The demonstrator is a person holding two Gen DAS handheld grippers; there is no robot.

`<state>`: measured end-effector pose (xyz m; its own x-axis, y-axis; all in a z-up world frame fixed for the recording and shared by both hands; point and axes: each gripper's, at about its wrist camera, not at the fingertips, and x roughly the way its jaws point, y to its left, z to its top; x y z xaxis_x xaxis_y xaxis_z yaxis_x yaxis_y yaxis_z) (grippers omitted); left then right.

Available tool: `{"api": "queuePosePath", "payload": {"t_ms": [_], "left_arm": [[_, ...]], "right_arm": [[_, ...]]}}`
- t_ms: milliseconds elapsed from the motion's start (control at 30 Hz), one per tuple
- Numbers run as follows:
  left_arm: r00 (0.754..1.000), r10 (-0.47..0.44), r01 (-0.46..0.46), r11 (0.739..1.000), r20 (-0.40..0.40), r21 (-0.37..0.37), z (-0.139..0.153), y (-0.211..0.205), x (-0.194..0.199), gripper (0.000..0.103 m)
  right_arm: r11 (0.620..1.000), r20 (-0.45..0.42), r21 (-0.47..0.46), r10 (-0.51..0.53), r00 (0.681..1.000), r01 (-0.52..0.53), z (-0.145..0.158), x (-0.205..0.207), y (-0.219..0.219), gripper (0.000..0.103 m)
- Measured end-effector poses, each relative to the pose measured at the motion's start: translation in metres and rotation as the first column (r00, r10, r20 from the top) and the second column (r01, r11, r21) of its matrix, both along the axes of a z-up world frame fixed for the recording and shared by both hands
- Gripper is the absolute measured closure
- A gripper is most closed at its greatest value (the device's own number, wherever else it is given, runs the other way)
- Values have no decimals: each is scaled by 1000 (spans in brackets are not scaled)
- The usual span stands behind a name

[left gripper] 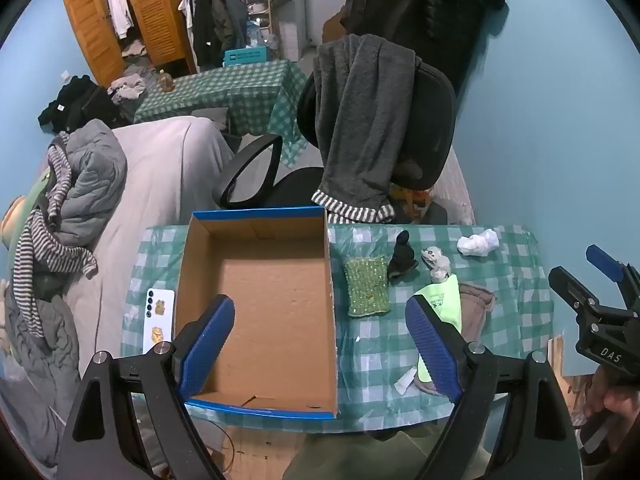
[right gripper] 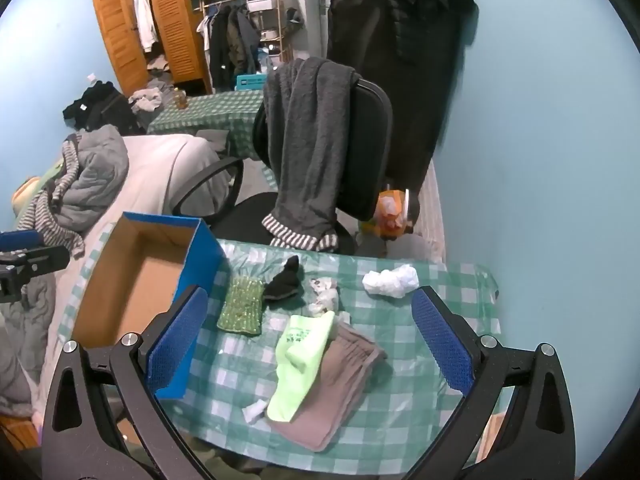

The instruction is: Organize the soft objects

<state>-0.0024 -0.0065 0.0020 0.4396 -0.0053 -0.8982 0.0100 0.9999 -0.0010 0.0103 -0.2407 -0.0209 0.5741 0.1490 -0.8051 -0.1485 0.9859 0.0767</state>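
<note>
Both grippers stand fully spread and hold nothing: the left gripper [left gripper: 320, 344] hangs over the near half of the empty box [left gripper: 256, 300], the right gripper [right gripper: 308, 352] over the lime sock [right gripper: 302, 364] draped on the taupe cloth [right gripper: 340, 384]. From the right gripper, the green pad [right gripper: 242, 306] lies at ten o'clock, the black sock [right gripper: 284, 280] and the pale toy [right gripper: 324, 296] at twelve, the white wad [right gripper: 390, 280] at one, all apart from the box on the checked table [right gripper: 400, 420]. A risk, I judge: closing on the lime sock could pinch the taupe cloth too and drag both. The slick plastic cover might bunch. The box, near the table's edge, could be nudged off.
</note>
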Motion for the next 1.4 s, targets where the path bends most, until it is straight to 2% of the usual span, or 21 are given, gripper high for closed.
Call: {"api": "queuePosePath", "payload": {"t_ms": [1400], "left_arm": [[1000, -3, 3, 1000, -6, -14, -2, -6, -6, 14]], "right_arm": [[1000, 1, 0, 3, 1000, -3, 2, 1, -3, 2]]}}
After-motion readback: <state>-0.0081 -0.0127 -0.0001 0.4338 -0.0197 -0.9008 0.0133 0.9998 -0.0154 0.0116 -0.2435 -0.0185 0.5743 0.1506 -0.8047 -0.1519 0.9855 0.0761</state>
